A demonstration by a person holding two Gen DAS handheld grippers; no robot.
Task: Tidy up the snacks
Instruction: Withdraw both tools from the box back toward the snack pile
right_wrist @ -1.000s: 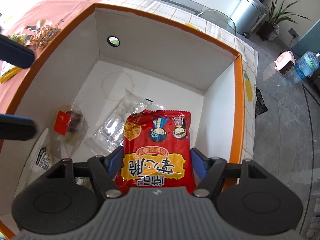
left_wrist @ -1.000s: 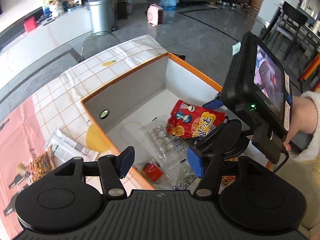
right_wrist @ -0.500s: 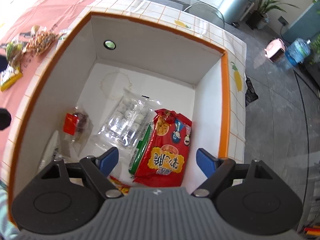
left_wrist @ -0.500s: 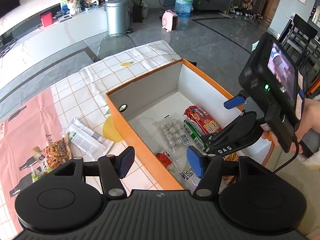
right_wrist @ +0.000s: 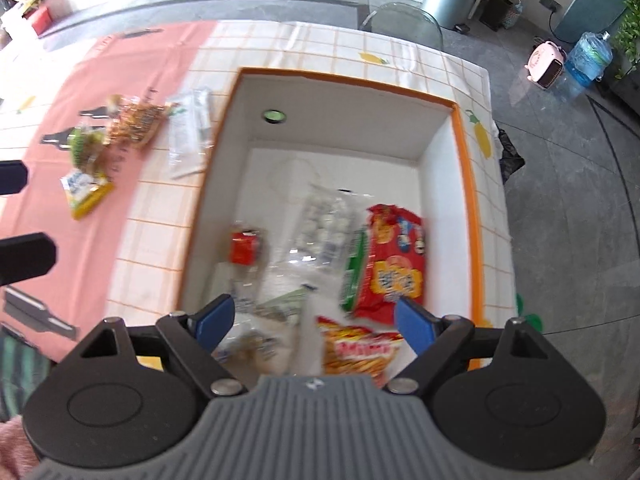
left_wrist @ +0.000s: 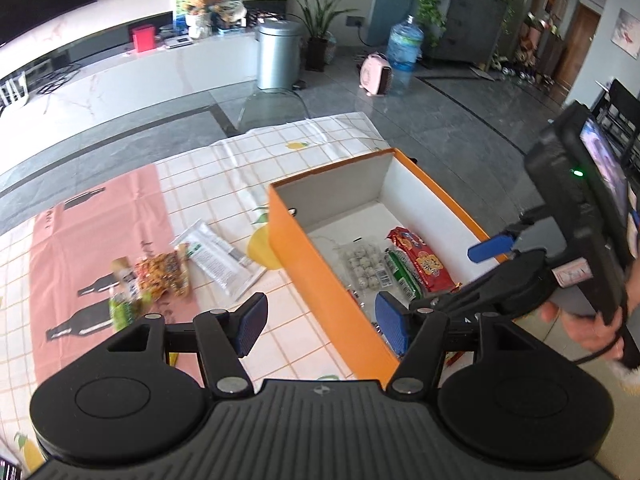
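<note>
On checked tablecloth [left_wrist: 224, 184], orange white-lined cardboard box [right_wrist: 464, 184] near the right edge holding red snack packet [right_wrist: 394, 264]; left gripper [left_wrist: 320, 326] and right gripper [right_wrist: 310, 320] both spread wide, empty.

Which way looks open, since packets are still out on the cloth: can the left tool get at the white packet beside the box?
Probably yes. The left tool is open and empty, and the white packet lies flat on the tablecloth, outside the orange box, with nothing on top of it.
</note>
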